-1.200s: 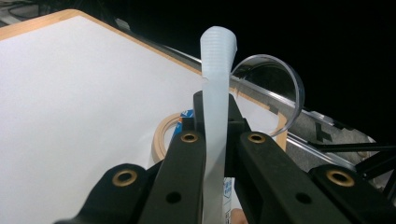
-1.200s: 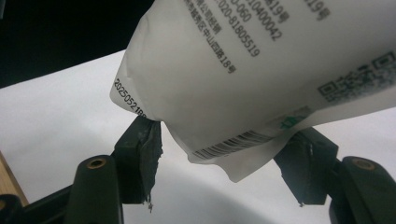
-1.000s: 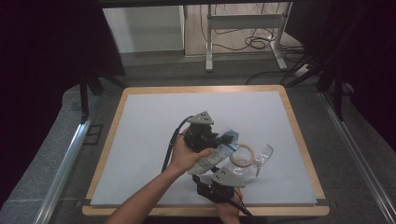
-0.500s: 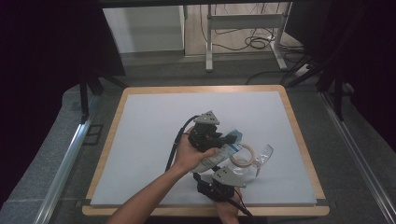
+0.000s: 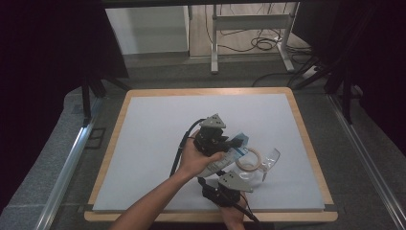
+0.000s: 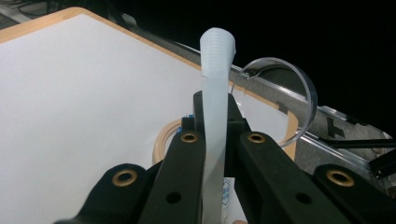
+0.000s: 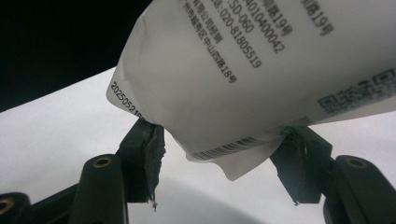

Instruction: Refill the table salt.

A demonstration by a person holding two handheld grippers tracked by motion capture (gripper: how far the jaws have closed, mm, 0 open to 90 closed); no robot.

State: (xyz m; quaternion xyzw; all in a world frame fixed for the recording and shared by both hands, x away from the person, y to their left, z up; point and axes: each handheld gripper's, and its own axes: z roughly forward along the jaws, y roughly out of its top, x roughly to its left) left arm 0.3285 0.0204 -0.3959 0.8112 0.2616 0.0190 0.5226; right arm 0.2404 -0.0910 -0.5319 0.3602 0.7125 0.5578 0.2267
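A: Where was the pouch?

B: Off the counter, held up right of the middle and toward the near edge. The left claw was clamped tight on its thin sealed edge, which stood up between the jaws in the left gripper view.

A: And the right claw?

B: Under the pouch's lower corner, its jaws set partway apart on either side of it. They had just been closing a little. In the right gripper view the corner hung between the pads, and I could not tell whether they pressed on it.

A: What lay close by?

B: A ring flat on the white mat, just right of the pouch, and a clear curved piece of plastic beside the ring, toward the right border.

A: How much room was there?

B: The whole left half and the far part of the mat were bare, out to the wooden rim. The tight places were the near rim, where the right hand sat almost over the edge, and the stretch to the right with the ring and plastic.
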